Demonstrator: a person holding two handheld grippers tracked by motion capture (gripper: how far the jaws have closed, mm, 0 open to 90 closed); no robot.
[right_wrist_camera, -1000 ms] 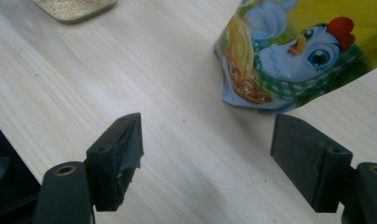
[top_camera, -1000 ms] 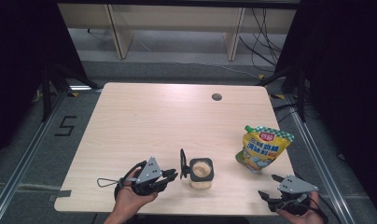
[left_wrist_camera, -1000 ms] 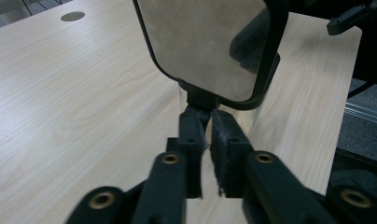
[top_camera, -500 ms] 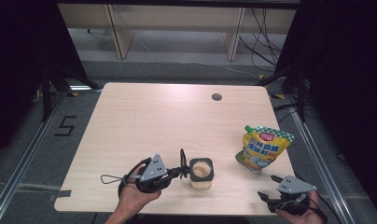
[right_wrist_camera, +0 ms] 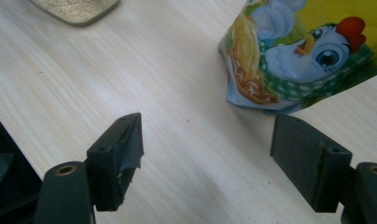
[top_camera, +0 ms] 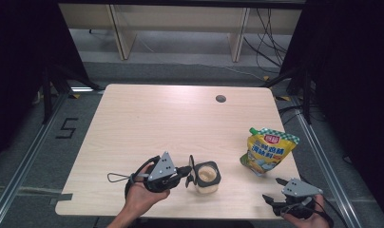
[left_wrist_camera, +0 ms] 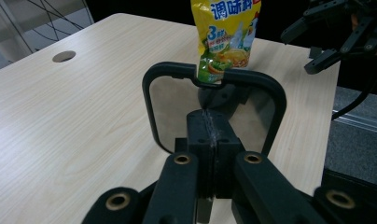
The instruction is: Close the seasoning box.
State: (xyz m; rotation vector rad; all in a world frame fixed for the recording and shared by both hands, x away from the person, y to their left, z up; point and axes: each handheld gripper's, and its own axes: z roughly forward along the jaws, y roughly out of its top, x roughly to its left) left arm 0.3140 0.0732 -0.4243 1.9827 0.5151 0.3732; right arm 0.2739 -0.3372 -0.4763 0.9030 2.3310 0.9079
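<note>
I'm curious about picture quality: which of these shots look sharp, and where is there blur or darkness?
High view: the table is evenly lit, its surroundings nearly black. Left gripper view: the lid is fairly sharp, the near jaws soft. Right gripper view: the fingertips are blurred, the seasoning pouch slightly soft.

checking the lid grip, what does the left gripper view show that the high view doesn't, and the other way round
The left gripper view alone shows the left gripper with its jaws pressed together on the flip lid of the container. The high view alone shows the container open, with pale powder inside, and the person's left hand. Both show the yellow seasoning pouch standing on the table, the right gripper and the table's round hole.
</note>
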